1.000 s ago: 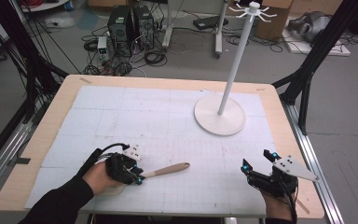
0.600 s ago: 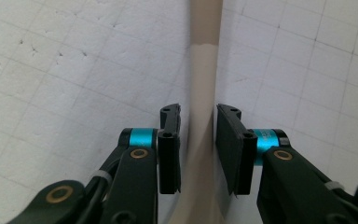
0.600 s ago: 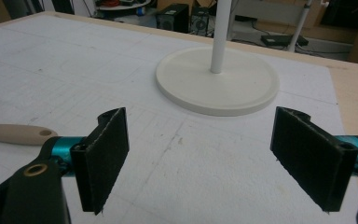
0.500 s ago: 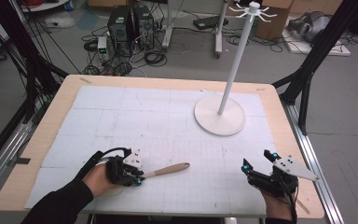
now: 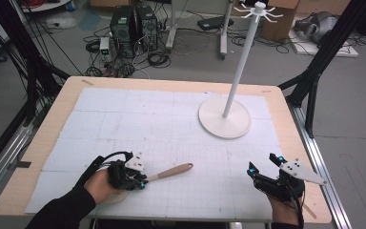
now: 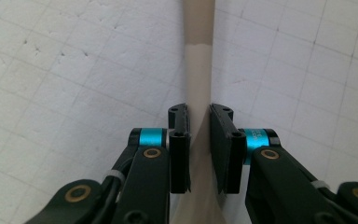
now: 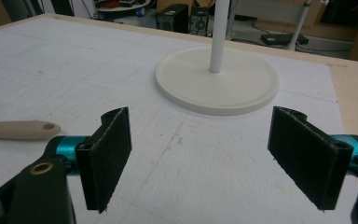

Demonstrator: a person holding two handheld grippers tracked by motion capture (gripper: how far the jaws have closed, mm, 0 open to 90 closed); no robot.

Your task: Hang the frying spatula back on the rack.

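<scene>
A long utensil (image 5: pixel 171 171) with a wooden handle and a paler front part lies on the white gridded mat, its handle pointing right. My left gripper (image 5: pixel 142 182) sits at its left end. In the left gripper view the two pads (image 6: pixel 179 149) press on the utensil's pale neck (image 6: pixel 199 70); the jaws have just been closing on it. My right gripper (image 5: pixel 261 162) rests near the table's front right corner, open wide with nothing between its pads (image 7: pixel 109 154). The handle's end (image 7: pixel 18 130) lies off to its left.
A white stand with a round base (image 5: pixel 225 118) and a tall pole topped by hooks (image 5: pixel 258 8) rises at the back right of the mat (image 5: pixel 138 119). Its base (image 7: pixel 216 79) lies ahead of the right gripper. The wooden table edge (image 5: pixel 47 138) frames the mat.
The left gripper's jaws have drawn in a little on the utensil's neck. Both hands and the utensil have stayed where they were.
</scene>
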